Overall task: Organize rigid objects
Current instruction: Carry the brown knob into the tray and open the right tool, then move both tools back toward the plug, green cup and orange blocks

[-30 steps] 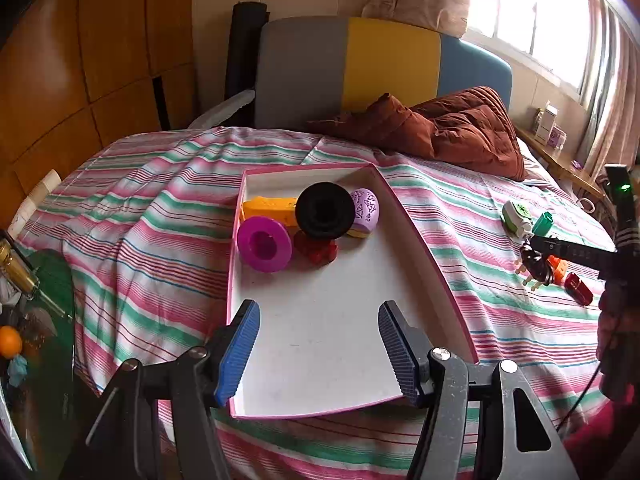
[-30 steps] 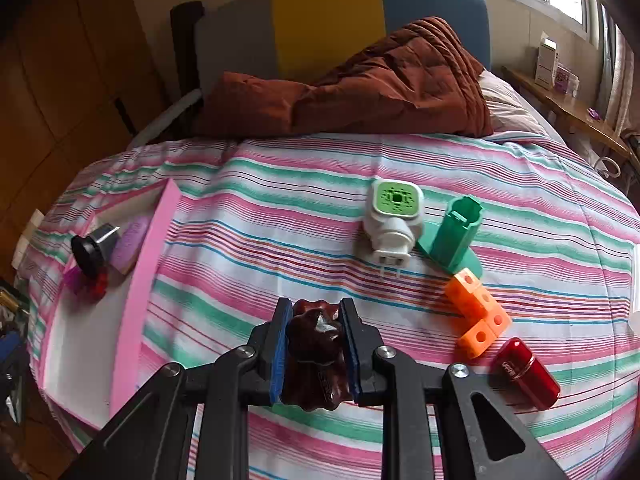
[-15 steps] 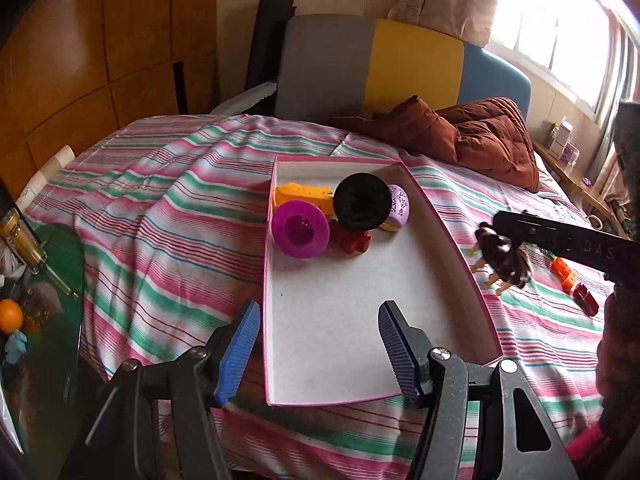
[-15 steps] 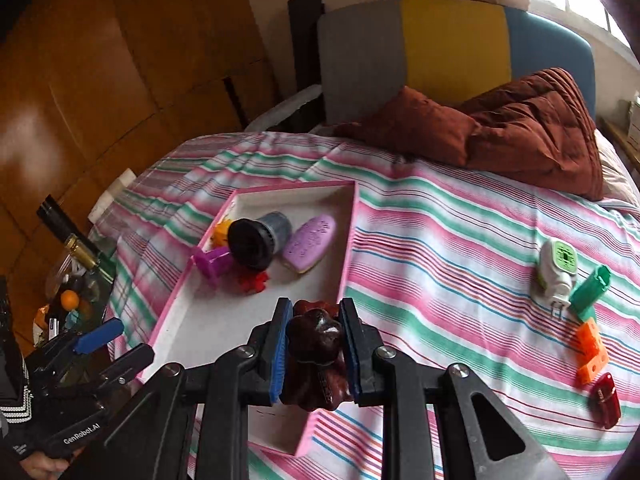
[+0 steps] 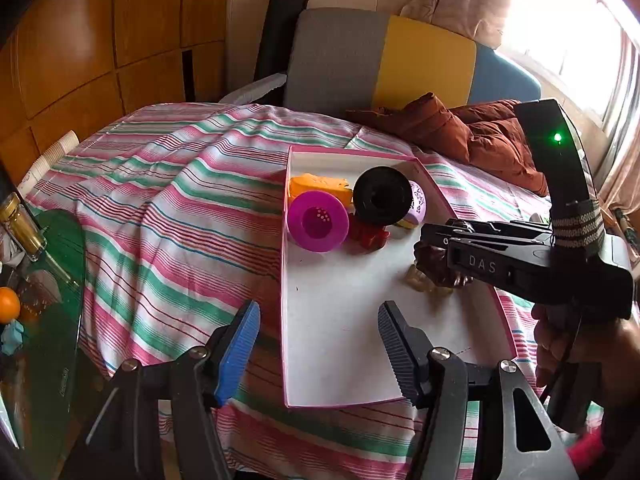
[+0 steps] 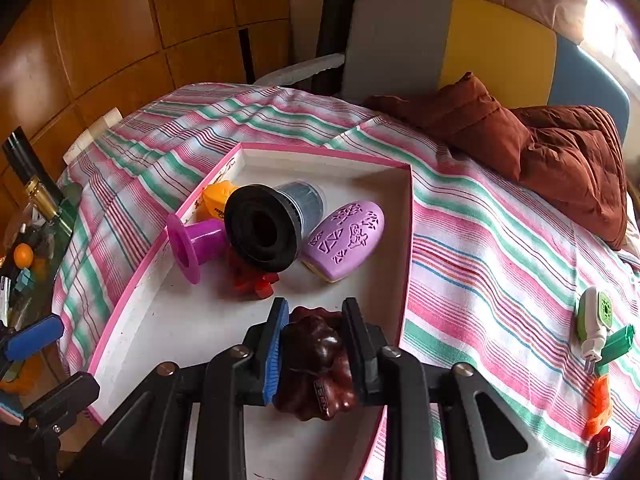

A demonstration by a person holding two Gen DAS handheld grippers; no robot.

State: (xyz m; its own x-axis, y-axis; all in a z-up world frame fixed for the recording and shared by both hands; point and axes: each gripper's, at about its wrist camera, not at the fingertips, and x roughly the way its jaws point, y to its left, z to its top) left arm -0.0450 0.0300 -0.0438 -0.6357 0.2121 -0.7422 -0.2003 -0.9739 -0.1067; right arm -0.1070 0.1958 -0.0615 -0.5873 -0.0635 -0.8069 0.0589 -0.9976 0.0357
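Right wrist view: pink-rimmed tray [image 6: 406, 216] on striped bedspread [image 6: 500, 248], wood-panelled wall [image 6: 120, 20] behind

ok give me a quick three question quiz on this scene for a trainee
1. True or false: the right hand-held gripper grips a dark brown figure over the pink-rimmed tray.
2. Which thing lies outside the tray, on the striped sheet? A) purple oval B) white and green plug C) black funnel
3. Fill in: the left hand-held gripper is ___ and holds nothing.

Key: 1 true; 2 B; 3 open
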